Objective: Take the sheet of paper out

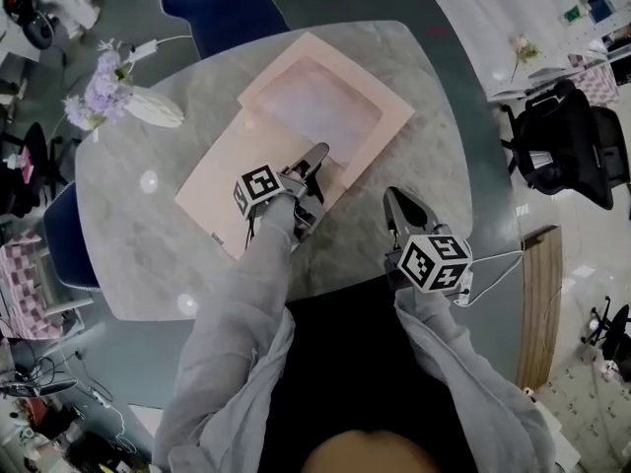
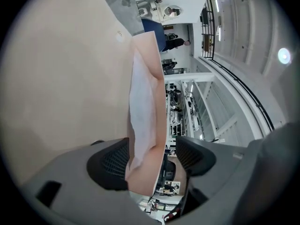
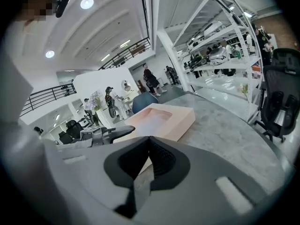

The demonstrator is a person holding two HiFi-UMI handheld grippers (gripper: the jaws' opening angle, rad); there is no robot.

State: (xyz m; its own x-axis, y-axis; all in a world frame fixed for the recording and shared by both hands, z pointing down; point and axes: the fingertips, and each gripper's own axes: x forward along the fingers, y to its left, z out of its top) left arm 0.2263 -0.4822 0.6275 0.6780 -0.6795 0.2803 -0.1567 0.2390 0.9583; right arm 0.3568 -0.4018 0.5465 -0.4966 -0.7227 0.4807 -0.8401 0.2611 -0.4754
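Note:
A shallow pink box (image 1: 389,131) lies on the marble table (image 1: 138,244), with a pale sheet of paper (image 1: 320,106) in its recess. It rests partly on a flat pink lid (image 1: 222,185). My left gripper (image 1: 317,161) is at the box's near edge, rolled on its side and open. In the left gripper view, the box's wall (image 2: 159,102) and the sheet (image 2: 140,102) stand between the wide jaws of the left gripper (image 2: 152,156). My right gripper (image 1: 394,200) hovers to the right over bare table, shut with nothing in it. The right gripper view shows the right gripper (image 3: 150,142) short of the box (image 3: 164,121).
A white vase with lilac flowers (image 1: 128,101) lies at the table's far left. A blue chair (image 1: 222,3) stands beyond the table and a black office chair (image 1: 572,146) to the right. A wooden board (image 1: 540,304) and a white cable (image 1: 493,264) are near my right side.

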